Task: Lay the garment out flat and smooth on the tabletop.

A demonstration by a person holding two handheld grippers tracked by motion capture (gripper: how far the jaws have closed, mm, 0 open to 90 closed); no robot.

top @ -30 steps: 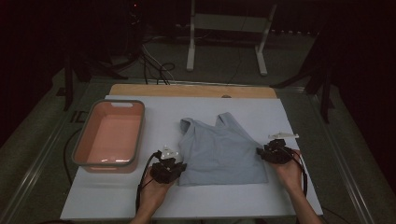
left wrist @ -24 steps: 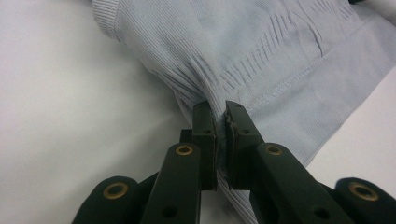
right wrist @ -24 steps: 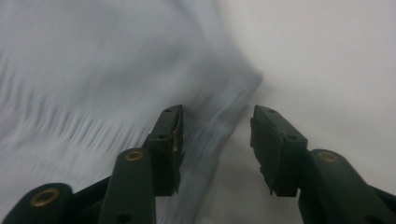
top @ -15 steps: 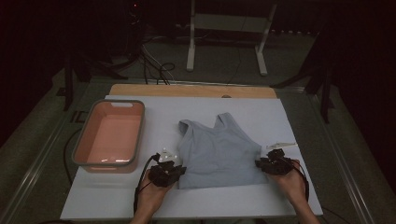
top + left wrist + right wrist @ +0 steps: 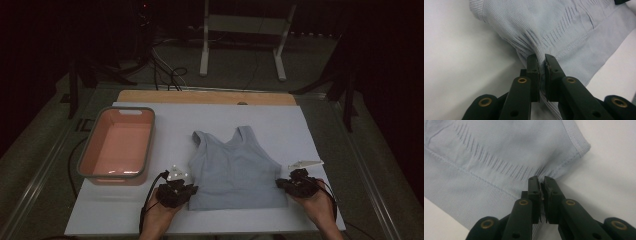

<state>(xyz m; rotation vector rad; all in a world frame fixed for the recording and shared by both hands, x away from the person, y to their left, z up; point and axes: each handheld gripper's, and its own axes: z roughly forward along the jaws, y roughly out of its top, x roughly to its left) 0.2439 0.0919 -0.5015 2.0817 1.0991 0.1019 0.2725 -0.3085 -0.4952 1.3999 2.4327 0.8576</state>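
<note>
Two hands come in from the bottom edge of the high view, each wrapped around a gripper and set at opposite lower corners of a pale blue tank top (image 5: 232,172). The top lies flat on the white worktop (image 5: 210,117), straps pointing away from the person, hem nearest them.

The left gripper (image 5: 187,189) sits at the top's lower left corner, with the left hand (image 5: 160,215) low behind it and the forearm running almost straight up from the frame's edge. In the left gripper view its jaws are clamped on the tank top (image 5: 564,32): a fold of ribbed fabric is pinched between the pads, and creases fan out from the pinch.

The right gripper (image 5: 281,184) sits at the lower right corner, the right hand (image 5: 317,205) angled inward toward the cloth, its cable looping round the wrist side. Its jaws have just been closing, and in the right gripper view they are pressed together on the edge of the tank top (image 5: 499,150) near the side seam, with short wrinkles radiating from the bite.

Both hands rest close to the worktop surface, grippers roughly level and pointing toward each other across the hem.

An orange-pink tub (image 5: 90,150) stands on the worktop to the left of the top, well apart from it.
</note>
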